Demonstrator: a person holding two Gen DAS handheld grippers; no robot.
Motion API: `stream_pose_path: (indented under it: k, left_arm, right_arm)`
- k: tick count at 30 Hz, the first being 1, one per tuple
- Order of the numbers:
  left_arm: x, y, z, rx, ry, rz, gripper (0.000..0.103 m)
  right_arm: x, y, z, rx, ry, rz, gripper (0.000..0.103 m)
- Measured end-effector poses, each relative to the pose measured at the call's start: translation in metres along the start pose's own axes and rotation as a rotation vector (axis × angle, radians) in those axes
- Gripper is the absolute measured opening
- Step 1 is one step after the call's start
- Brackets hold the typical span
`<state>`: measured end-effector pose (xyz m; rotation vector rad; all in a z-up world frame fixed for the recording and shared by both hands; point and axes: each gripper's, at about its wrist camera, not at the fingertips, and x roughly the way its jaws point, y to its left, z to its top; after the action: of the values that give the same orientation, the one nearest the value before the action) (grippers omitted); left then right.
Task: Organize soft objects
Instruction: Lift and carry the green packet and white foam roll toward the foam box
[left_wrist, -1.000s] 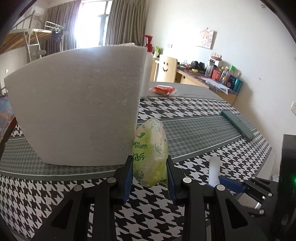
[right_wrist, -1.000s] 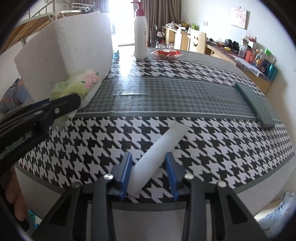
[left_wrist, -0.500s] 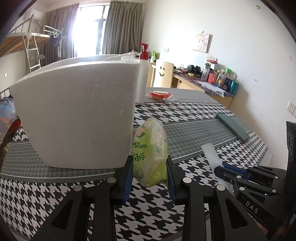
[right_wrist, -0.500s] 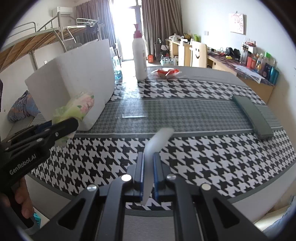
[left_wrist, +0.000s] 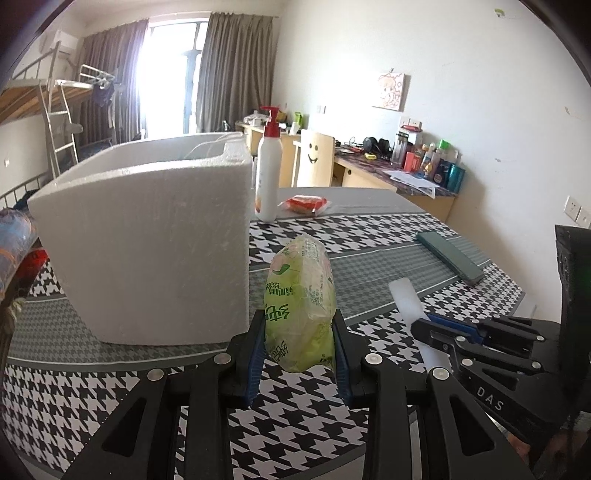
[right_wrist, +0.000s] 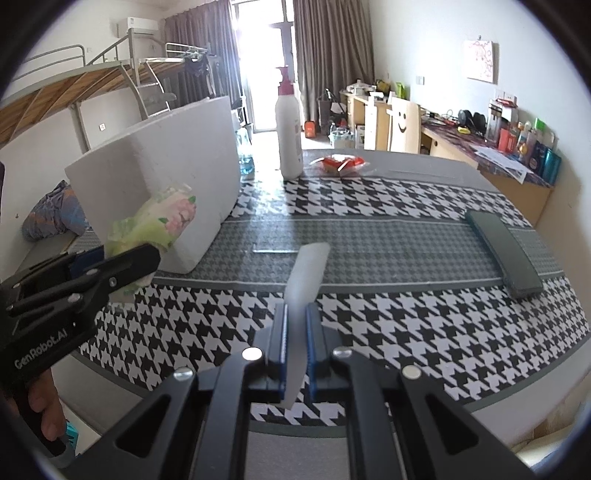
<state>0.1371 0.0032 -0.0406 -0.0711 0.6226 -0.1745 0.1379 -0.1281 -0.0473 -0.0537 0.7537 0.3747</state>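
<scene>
My left gripper is shut on a green tissue pack, held upright above the houndstooth cloth, just right of the white foam box. The same tissue pack shows at the left of the right wrist view, in front of the foam box. My right gripper is shut on a white foam strip, squeezed flat between the blue pads and lifted off the table. In the left wrist view that foam strip sticks up from the right gripper at lower right.
A pump bottle and a red packet stand at the table's far side. A dark green flat bar lies at the right. A desk with clutter and a chair stand behind. A hand holds the left gripper's handle.
The right gripper's jaws closed onto the foam strip and raised it off the cloth. The left gripper rose a little with the tissue pack, so the foam box's open top now shows.
</scene>
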Motion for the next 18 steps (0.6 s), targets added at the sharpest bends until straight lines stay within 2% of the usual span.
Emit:
stream_pose_path:
  k: [18]
  left_arm:
    - [-0.025, -0.007, 0.018, 0.048, -0.072, -0.023, 0.034]
  right_arm:
    - [-0.005, 0.0, 0.021, -0.026, -0.066, 0.0, 0.012]
